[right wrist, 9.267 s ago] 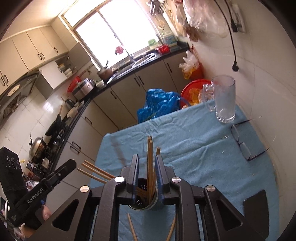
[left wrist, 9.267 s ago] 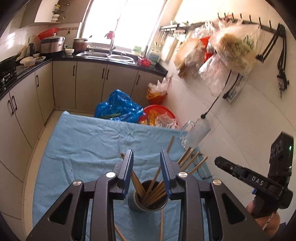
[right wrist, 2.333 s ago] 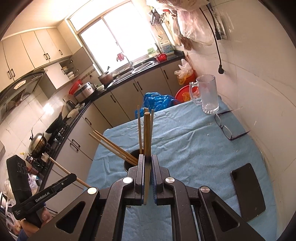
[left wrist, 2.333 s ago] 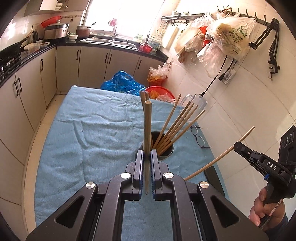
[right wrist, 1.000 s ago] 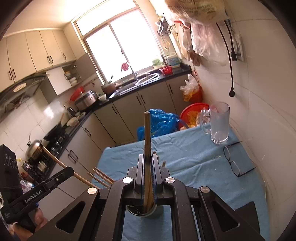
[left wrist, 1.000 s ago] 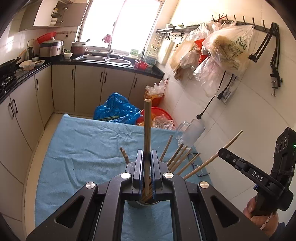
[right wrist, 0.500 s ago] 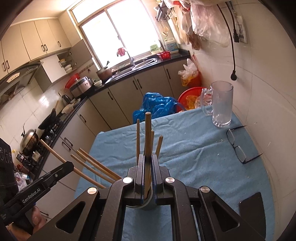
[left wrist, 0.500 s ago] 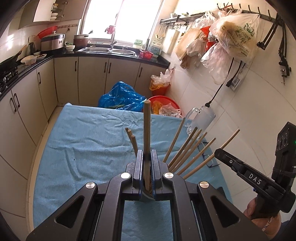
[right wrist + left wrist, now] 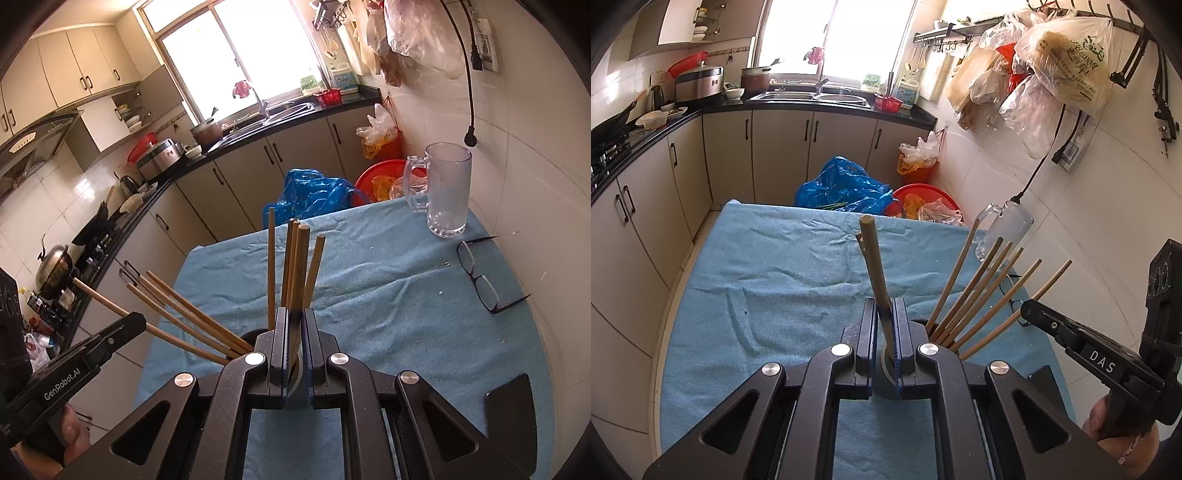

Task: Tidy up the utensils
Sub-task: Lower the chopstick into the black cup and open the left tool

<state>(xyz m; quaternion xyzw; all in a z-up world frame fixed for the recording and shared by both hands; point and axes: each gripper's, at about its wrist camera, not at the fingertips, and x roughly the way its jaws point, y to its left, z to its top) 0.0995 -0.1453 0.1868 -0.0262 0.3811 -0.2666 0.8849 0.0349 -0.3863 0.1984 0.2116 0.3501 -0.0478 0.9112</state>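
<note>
A dark round utensil holder [image 9: 923,326] stands on the blue cloth [image 9: 783,266] and holds several wooden chopsticks [image 9: 982,288]. My left gripper [image 9: 885,314] is shut on one chopstick [image 9: 873,258], which tilts left with its lower end down at the holder. My right gripper [image 9: 294,321] is shut on another chopstick [image 9: 301,266], upright over the holder [image 9: 255,338] among other sticks [image 9: 192,314]. The right gripper also shows in the left wrist view [image 9: 1027,314], and the left gripper shows in the right wrist view [image 9: 135,323].
A glass mug [image 9: 445,192] stands at the far right of the cloth, with eyeglasses [image 9: 480,277] beside it and a black phone [image 9: 511,402] nearer. A white tiled wall [image 9: 1100,229] runs along the right. Blue bag [image 9: 842,186] and red basin [image 9: 923,195] lie beyond the table.
Both grippers have lowered their chopsticks toward the holder. The left chopstick now tilts left instead of standing straight. Both stay shut.
</note>
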